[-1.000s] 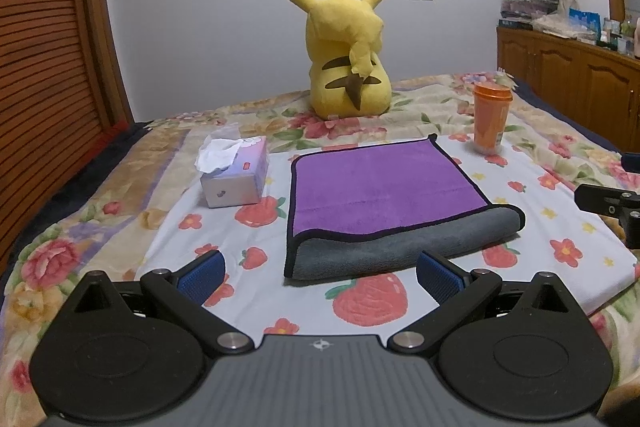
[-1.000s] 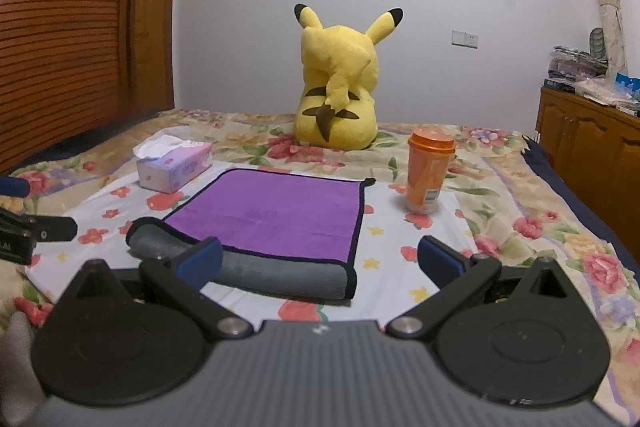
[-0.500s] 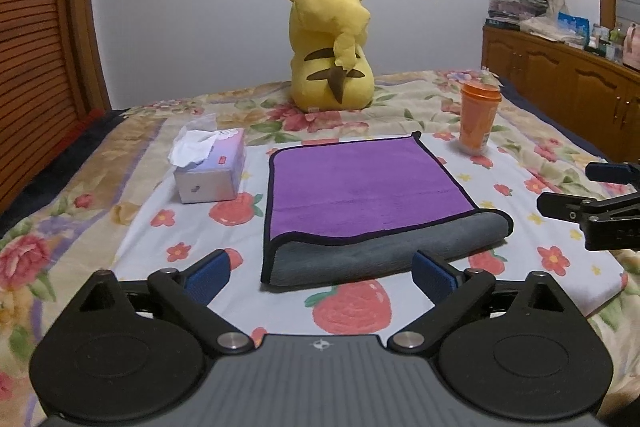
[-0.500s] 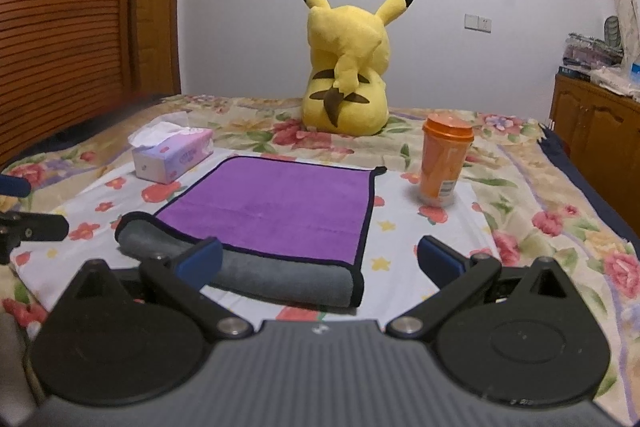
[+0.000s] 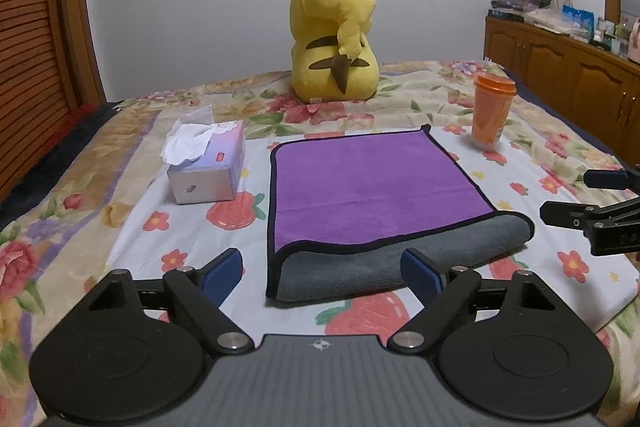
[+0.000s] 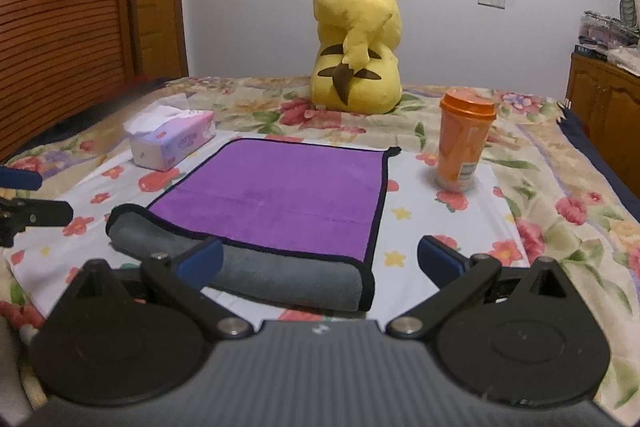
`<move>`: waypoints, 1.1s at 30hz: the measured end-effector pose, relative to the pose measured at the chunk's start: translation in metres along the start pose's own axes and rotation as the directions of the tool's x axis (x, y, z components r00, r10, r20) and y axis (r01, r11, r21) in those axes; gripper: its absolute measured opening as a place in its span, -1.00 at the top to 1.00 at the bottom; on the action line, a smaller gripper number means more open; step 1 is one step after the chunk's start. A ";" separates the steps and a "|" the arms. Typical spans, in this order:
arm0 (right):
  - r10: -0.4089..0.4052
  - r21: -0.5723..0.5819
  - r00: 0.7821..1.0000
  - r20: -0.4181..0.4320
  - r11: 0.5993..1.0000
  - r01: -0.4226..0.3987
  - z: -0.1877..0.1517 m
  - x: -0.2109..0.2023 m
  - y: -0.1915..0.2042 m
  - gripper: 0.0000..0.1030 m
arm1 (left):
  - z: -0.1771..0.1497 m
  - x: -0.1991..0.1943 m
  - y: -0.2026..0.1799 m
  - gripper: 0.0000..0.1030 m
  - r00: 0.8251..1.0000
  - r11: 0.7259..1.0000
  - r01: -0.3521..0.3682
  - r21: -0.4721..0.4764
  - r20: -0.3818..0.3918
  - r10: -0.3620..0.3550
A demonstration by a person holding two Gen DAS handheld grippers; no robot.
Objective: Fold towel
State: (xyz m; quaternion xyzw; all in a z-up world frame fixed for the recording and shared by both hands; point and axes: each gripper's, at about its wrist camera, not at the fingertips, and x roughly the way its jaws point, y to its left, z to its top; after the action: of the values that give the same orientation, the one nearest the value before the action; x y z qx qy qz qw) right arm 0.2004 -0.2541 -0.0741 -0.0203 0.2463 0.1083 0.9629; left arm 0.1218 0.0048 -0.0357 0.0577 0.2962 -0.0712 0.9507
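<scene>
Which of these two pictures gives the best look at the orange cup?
The right wrist view: the orange cup stands nearer and larger, its label visible. In the left wrist view the same cup sits smaller, far off to the right.

Ahead of your left gripper (image 5: 322,269) lay the folded purple-and-grey microfibre towel (image 5: 376,183); white tissue box (image 5: 208,167) to its left, orange lidded plastic cup (image 5: 490,113) right, yellow plush toy (image 5: 336,31) behind.

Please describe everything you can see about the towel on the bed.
The towel is plush, purple on the upper face and grey beneath, with black edging. It lies folded once, flat on the strawberry-print cloth; the rounded grey fold faces the cameras. A faint crease crosses the purple face. Neither gripper touches it.
</scene>
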 end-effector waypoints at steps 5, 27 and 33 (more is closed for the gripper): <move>0.002 0.004 1.000 -0.018 1.000 -0.002 0.002 0.015 -0.005 -1.00 | 0.002 0.018 0.006 -0.59 1.000 1.000 0.000 0.009 -0.031 0.000; 0.054 0.057 0.989 -0.139 0.997 -0.047 0.000 0.061 -0.028 -0.74 | 0.005 0.075 0.027 -0.15 0.993 1.000 0.006 0.026 -0.118 -0.003; 0.075 0.067 0.979 -0.188 0.996 -0.064 -0.003 0.071 -0.029 -0.71 | 0.004 0.085 0.032 -0.14 0.991 1.000 0.009 0.000 -0.133 -0.009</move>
State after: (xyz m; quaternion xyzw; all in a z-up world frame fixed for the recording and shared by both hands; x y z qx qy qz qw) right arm 0.2658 -0.2690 -0.1112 0.0072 0.3409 0.1320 0.9308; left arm 0.1988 0.0273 -0.0787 0.0615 0.3594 -0.0716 0.9284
